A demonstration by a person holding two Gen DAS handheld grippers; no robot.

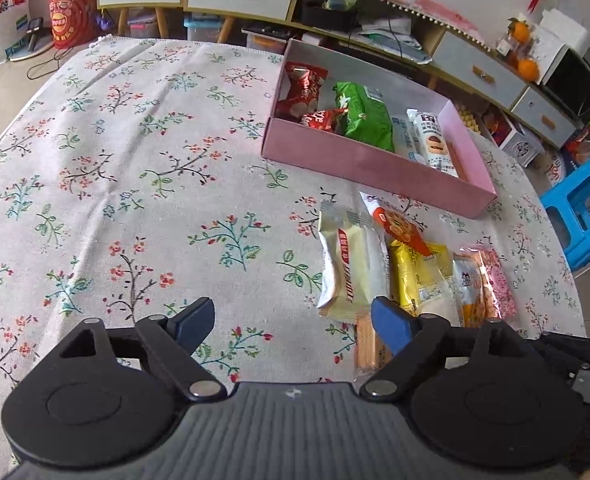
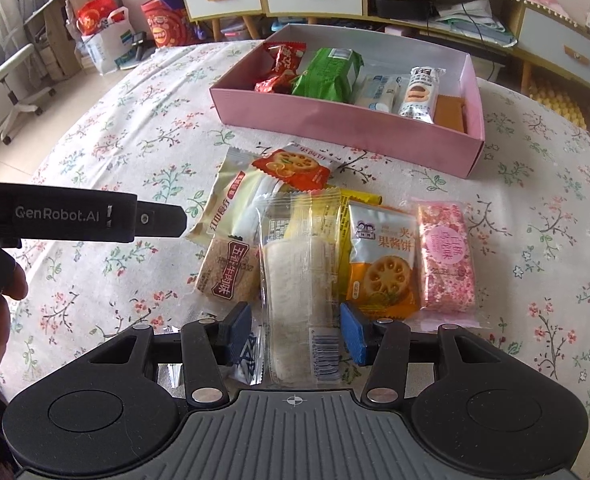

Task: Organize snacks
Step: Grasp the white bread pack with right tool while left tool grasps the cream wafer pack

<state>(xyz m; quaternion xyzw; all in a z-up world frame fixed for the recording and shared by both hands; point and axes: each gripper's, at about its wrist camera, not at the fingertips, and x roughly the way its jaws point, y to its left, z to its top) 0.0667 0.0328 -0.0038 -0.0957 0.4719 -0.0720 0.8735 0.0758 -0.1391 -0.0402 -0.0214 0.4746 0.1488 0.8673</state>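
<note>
Left wrist view: left gripper (image 1: 293,322) spread wide, nothing between the pads, only floral tablecloth (image 1: 135,160) below; cream wafer packet (image 1: 349,270) just beyond the right-hand finger (image 1: 391,326), pink box (image 1: 375,164) far ahead, already part filled. Right wrist view: right gripper (image 2: 295,330) half open, straddling the clear-wrapped white roll cake (image 2: 295,276), pads just beside the wrapper on either side, contact not certain. Looks light, soft, easily crushed, film slippery; best pinched gently across the middle of the cake, not the loose crimped end. Orange jam-biscuit packet (image 2: 383,264) just outside the right-hand finger, brown biscuit packet (image 2: 225,266) beyond the left-hand one.
</note>
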